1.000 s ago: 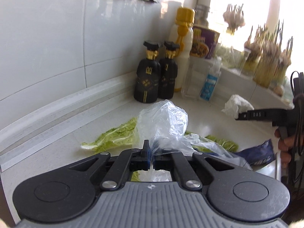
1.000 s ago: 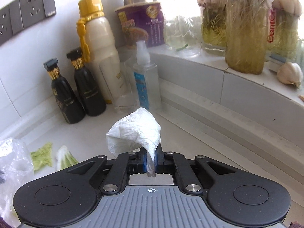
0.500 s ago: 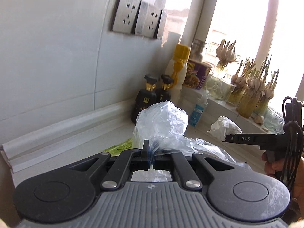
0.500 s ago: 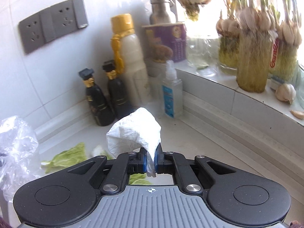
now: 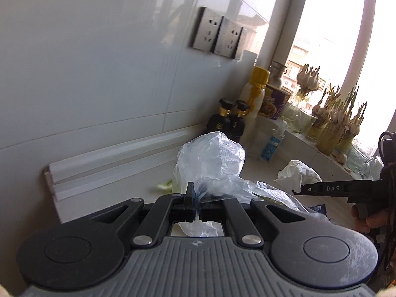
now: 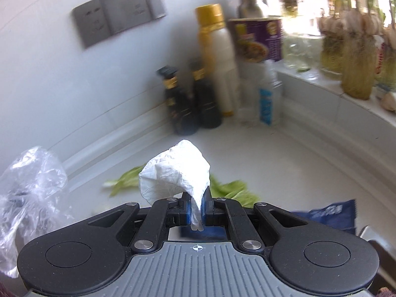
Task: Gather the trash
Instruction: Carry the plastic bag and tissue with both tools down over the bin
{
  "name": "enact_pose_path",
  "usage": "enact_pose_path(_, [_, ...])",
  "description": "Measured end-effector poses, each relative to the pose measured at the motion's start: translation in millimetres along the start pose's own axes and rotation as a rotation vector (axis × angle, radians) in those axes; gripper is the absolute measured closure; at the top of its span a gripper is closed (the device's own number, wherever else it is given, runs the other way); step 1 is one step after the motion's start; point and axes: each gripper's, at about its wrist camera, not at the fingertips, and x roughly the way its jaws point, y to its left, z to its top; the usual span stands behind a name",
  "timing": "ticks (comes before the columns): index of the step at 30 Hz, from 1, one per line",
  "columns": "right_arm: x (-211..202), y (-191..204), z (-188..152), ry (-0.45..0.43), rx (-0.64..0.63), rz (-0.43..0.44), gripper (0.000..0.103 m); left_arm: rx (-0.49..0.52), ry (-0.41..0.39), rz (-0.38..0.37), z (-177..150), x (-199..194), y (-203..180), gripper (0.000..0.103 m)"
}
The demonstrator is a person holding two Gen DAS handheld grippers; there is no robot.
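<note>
**Both grippers pinching trash above the counter**

My left gripper [image 5: 196,204] is pressed together on a thin, crinkled clear plastic bag [image 5: 210,158] that billows up in front of it. My right gripper [image 6: 196,206] pinches a crumpled white paper tissue [image 6: 175,175], its blue pads tight on a hanging fold; its side reads "DAS". Below on the white counter [image 6: 284,163] lie limp green leaves [image 6: 230,189] and a blue wrapper [image 6: 329,214]. Further back, two black bottles [image 6: 190,99] with gold collars stand beside a cream bottle [image 6: 217,59] with a gold cap, then a purple printed tub [image 6: 257,39].
</note>
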Motion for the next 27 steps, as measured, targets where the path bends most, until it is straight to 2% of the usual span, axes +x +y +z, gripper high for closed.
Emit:
enact_pose_path(7, [-10, 45, -26, 0.031, -0.092, 0.088, 0.097, -0.037, 0.003, 0.01, -16, -29, 31, 0.101])
enact_pose_path(18, [-20, 141, -78, 0.093, -0.271, 0.257, 0.097, -0.018, 0.013, 0.05, -53, -73, 70, 0.101])
enact_pose_path(27, [-19, 213, -113, 0.145, -0.405, 0.331, 0.094, -0.039, 0.031, 0.093, -82, -94, 102, 0.101])
